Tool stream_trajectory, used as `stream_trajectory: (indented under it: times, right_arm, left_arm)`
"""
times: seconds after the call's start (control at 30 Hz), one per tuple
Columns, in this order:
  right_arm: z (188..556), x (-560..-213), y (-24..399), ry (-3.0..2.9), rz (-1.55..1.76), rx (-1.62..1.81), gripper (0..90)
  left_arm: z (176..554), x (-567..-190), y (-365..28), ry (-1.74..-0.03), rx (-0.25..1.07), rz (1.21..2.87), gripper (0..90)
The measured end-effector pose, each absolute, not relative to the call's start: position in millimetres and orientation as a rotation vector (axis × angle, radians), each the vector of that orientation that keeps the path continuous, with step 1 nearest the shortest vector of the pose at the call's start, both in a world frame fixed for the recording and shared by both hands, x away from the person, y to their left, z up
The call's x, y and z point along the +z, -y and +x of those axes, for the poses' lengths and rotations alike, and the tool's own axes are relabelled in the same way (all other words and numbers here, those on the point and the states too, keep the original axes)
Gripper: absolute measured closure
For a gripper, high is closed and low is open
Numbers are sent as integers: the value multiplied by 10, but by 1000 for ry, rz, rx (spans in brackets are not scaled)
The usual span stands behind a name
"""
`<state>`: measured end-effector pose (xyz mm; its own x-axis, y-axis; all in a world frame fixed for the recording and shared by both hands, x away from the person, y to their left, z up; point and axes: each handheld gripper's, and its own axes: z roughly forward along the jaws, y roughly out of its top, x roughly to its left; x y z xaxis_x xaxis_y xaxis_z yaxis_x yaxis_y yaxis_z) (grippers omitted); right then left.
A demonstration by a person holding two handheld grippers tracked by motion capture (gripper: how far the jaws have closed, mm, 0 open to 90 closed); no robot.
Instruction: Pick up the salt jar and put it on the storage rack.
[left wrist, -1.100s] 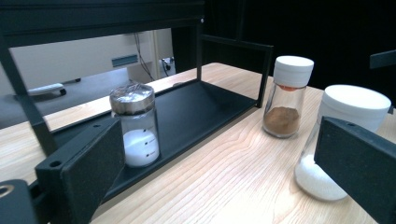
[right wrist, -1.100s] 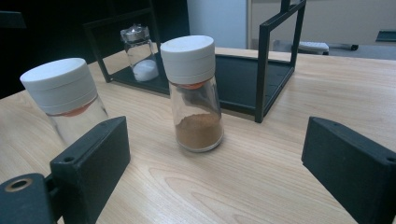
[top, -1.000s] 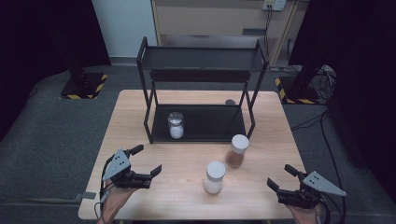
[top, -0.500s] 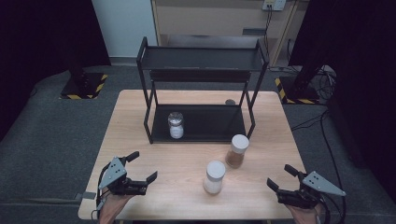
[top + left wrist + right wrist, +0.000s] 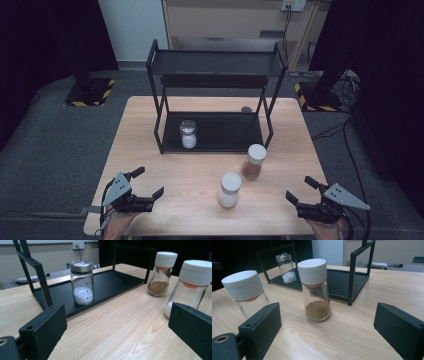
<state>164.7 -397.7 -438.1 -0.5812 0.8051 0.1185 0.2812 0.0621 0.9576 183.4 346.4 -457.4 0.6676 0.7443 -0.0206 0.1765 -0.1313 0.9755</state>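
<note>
Two white-capped shaker jars stand upright on the worktop (image 5: 150, 150), both in front of the black rack (image 5: 215, 90), toward its right end. The brown-spice jar (image 5: 253, 161) sits just off the rack's front right post; the white-powder jar (image 5: 229, 189) stands a little farther out from the rack, near its neighbour but not touching. A third jar with a metal lid (image 5: 188, 133) already rests on the rack's lower shelf, left of middle.

Left gripper (image 5: 141, 187) — jaws spread wide, nothing between them, well out from the rack's left front corner. Right gripper (image 5: 300, 190) — jaws likewise spread and empty, out beyond the rack's right end. In the right gripper view the brown-spice jar (image 5: 315, 290) stands squarely between the jaws but farther off, so it looks like the likelier first pick.

Handling, as a judgement: the bodies look like clear glass, or possibly hard plastic — stiff, smooth, apt to slip under the pads. Each holds only a shallow layer of powder, so they are probably light, with the broad cap putting some weight up high; a nudge near the top could tip one. The body narrows toward the neck, so a pinch there might slide upward. The best hold seems to be across the wider lower body, jaws level, closing gently. The ribbed cap may grip well, but it might turn or lift off.
</note>
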Motion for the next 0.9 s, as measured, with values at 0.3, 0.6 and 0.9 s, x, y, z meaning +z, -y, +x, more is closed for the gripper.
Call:
stream_trajectory:
  times: [0.3,0.6,0.9]
  right_arm:
    - [1650,-4376,3967,-1899,1077,1536,79]
    - [1651,-4379,3972,-1898,1079,1539,79]
    - [1649,-4377,3971,-1900,1077,1539,79]
  left_arm:
    - [1839,-4629,-3515,-782,570,1679,10]
    - [1808,-4655,-3528,-788,560,1669,0]
    - [1808,-4661,-3538,-790,551,1669,0]
